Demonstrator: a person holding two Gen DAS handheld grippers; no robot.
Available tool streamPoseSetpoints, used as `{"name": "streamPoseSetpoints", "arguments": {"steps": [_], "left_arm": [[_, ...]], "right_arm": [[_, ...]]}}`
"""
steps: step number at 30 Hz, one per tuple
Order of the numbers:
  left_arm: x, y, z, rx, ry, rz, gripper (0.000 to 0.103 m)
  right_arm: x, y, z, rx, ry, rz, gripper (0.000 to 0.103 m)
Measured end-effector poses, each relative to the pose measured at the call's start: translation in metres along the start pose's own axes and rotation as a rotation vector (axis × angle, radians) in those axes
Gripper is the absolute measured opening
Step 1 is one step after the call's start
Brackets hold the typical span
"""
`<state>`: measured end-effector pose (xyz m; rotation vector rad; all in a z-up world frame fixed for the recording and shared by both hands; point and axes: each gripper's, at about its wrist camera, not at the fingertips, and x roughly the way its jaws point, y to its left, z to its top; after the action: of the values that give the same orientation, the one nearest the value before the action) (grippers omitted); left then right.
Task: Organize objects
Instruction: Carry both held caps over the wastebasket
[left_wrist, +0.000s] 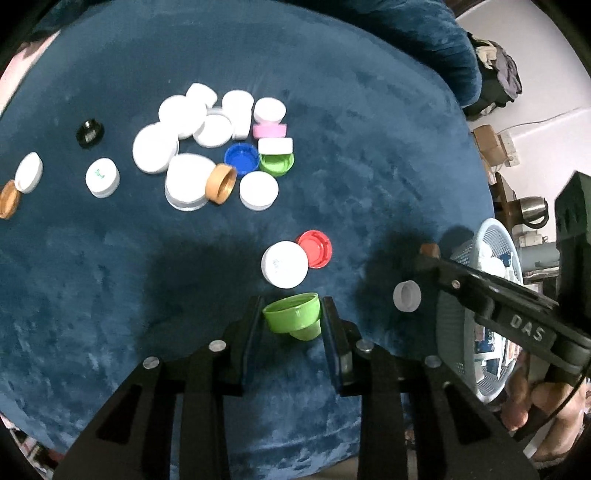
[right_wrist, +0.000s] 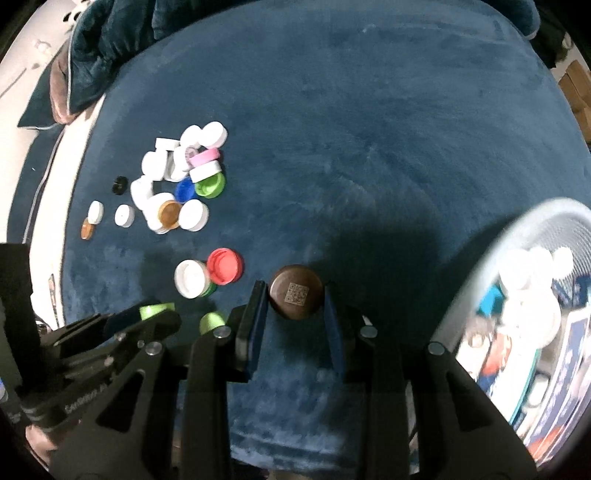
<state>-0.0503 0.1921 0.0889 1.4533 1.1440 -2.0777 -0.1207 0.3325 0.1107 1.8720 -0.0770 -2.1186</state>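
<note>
a: what is held in the left gripper (left_wrist: 291, 317)?
b: a light green cap (left_wrist: 293, 317) is clamped between its two pads, tilted with the open side up, above the blue velvet surface (left_wrist: 369, 166).

a: and the right gripper (right_wrist: 295, 299)?
b: a round brown cap (right_wrist: 296, 291), marked with a small square code on top, is gripped between its fingers. in the left wrist view only the brown tip of that cap is seen at the ends of those fingers.

a: where are the other caps found?
b: a white cap (left_wrist: 284, 264) is seen overlapping a red cap (left_wrist: 316, 248), just beyond the green one. a small translucent cap (left_wrist: 407, 295) is seen to the right, near the pale blue basket (left_wrist: 498, 236). a cluster of mostly white caps (left_wrist: 192, 147) is spread further back, with a blue cap (left_wrist: 241, 158), a pink cap (left_wrist: 269, 130) and a tan cap (left_wrist: 221, 183) among them.

a: and the basket?
b: it is placed at the right edge of the surface, and white caps are already seen inside it.
</note>
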Motion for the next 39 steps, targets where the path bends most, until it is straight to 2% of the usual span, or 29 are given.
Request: {"name": "streamPoseSetpoints", "arguments": {"steps": [9,20,29,39], "left_arm": [[-0.026,-0.013,-0.006,0.084,-0.072,0.054,0.031],[-0.036,-0.055,-0.020,0.190,-0.097,0.067,0.031],[-0.036,-0.099,-0.035,0.272,-0.087,0.033,0.031],[-0.032,-0.168,-0.065,0.410,-0.054,-0.039,0.031]], "right_arm": [[-0.030,0.000,-0.028,0.045,-0.096,0.064,0.031],[-0.077,-0.034,-0.063,0.184,-0.252,0.128,0.031],[-0.097,-0.066,-0.097,0.313,-0.324,0.153,0.031],[-0.116,-0.108,-0.142,0.482,-0.418,0.203,0.031]]}}
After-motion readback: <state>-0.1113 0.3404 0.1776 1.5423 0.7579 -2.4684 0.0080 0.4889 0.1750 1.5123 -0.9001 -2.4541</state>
